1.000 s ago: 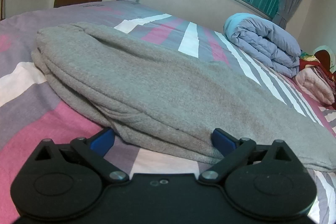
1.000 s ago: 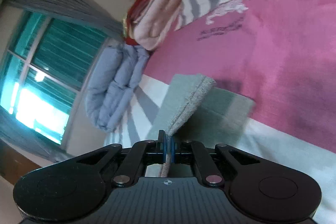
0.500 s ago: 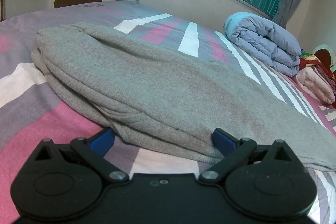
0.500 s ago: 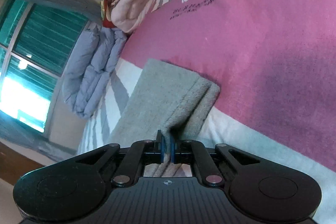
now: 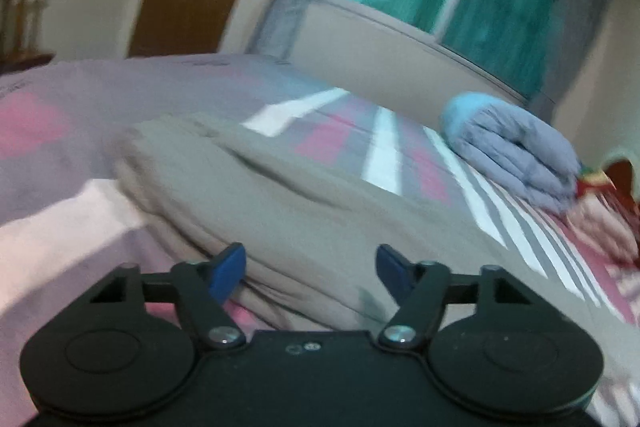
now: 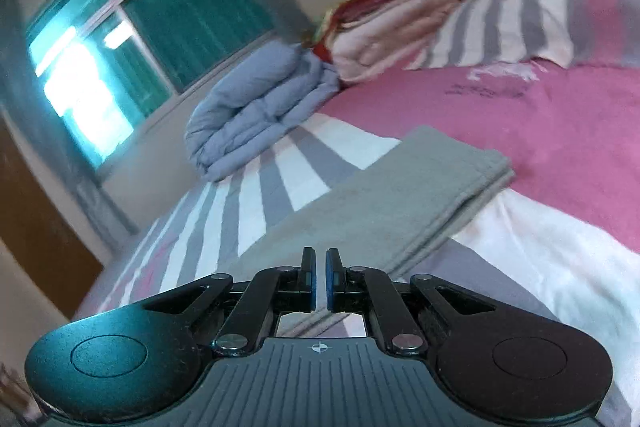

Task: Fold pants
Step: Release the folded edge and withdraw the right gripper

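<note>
The right gripper (image 6: 319, 277) hovers above the grey pants (image 6: 384, 203), jaws a narrow gap apart and empty. The pants lie folded flat on the striped bed (image 6: 560, 131) near a folded blue duvet (image 6: 256, 107).

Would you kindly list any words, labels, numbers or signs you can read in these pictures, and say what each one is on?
No text can be read here.
Dark lettering is printed on the pink part of the bedsheet in the right wrist view: too blurred to read.
Faint dark marks sit on the sheet's far edge in the left wrist view: also unreadable.
The grey pants show no label.
</note>
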The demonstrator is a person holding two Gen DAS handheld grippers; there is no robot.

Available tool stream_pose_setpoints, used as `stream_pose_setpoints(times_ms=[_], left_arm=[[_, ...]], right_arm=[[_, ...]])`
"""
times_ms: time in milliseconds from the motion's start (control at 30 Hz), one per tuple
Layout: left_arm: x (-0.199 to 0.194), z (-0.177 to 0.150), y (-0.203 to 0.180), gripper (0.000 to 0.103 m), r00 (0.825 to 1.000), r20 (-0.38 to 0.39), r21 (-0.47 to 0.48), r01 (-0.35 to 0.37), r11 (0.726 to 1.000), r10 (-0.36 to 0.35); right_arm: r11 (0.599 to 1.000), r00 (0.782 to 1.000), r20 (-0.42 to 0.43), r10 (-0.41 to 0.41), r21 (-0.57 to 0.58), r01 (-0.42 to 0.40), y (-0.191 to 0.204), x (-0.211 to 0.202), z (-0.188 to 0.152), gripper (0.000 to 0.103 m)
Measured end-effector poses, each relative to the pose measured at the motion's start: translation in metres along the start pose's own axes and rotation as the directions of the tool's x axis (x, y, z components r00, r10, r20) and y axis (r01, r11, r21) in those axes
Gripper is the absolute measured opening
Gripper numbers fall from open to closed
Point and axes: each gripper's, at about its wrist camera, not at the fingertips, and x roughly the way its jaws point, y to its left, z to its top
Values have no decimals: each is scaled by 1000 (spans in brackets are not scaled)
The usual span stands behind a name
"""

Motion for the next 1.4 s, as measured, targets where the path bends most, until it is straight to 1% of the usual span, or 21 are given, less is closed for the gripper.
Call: stream_pose_setpoints(times_ms=[100,167,267,367,433,600,633,700,733,767,800,833,900,967,1033,1067,1133,1200,1233,1333,1400], left_arm=[[6,15,28,50,1000,-2,-112,-9,994,8],[13,23,41,49,999,-16,-146,-38,988,36],[26,30,55,45,998,-57,-195,-39,980,28],[34,32,63,39,998,-63,-245,-38,969,23],[37,34,66,18,998,-62,-249,-33,968,18],[57,37,73,9,982,-190,-216,-52,975,10],[53,42,73,7,985,-173,-211,-44,977,7],[35,51,72,5,999,-51,-196,-15,981,6],[30,53,70,4,999,-21,-174,-35,984,32],[33,51,70,5,997,-32,-141,-69,988,65],[41,46,71,4,993,-85,-116,-92,989,82],[48,40,71,5,987,-132,-90,-99,991,87],[41,36,70,9,991,-115,-52,-81,995,75],[30,37,73,12,992,-114,-75,-57,996,48],[10,36,70,32,994,-85,-68,-78,995,72],[0,35,64,33,993,-67,-44,-99,994,96],[-15,33,41,34,998,-30,50,-59,997,60],[-20,34,17,35,999,-14,155,-40,987,42],[-19,35,5,39,1000,-5,192,-25,981,27],[-8,44,-17,59,999,36,217,-42,975,35],[4,55,-25,59,997,53,210,-57,976,47]], right_arm=[[1000,999,-46,-25,-2,25,-2,8,-5,5],[999,998,-48,-43,17,44,-8,9,-6,5],[997,996,-56,-69,40,71,-16,12,-5,5],[996,994,-64,-85,36,87,-18,12,-5,5],[995,993,-68,-94,25,95,-18,11,-5,5],[993,991,-75,-113,27,115,-22,10,-3,5],[992,990,-79,-117,32,120,-23,10,-3,5],[991,989,-77,-123,44,127,-26,10,-3,5],[991,990,-75,-122,46,126,-26,10,-3,5],[992,990,-74,-119,43,122,-26,9,-3,5],[992,990,-73,-117,37,120,-25,9,-3,5],[992,990,-76,-118,33,121,-25,9,-2,5],[992,989,-93,-117,34,121,-27,12,-2,5],[992,987,-113,-115,40,120,-29,15,-2,5],[993,987,-122,-104,41,110,-31,16,-1,5],[994,987,-128,-98,37,103,-31,16,-1,5],[996,987,-134,-88,11,91,-25,17,-2,5],[998,988,-143,-49,-56,41,-12,21,-4,5],[995,988,-151,-24,-100,9,-2,24,-6,5],[974,973,-216,84,-187,-126,33,42,-13,5],[953,948,-284,142,-219,-208,63,62,-19,5]])
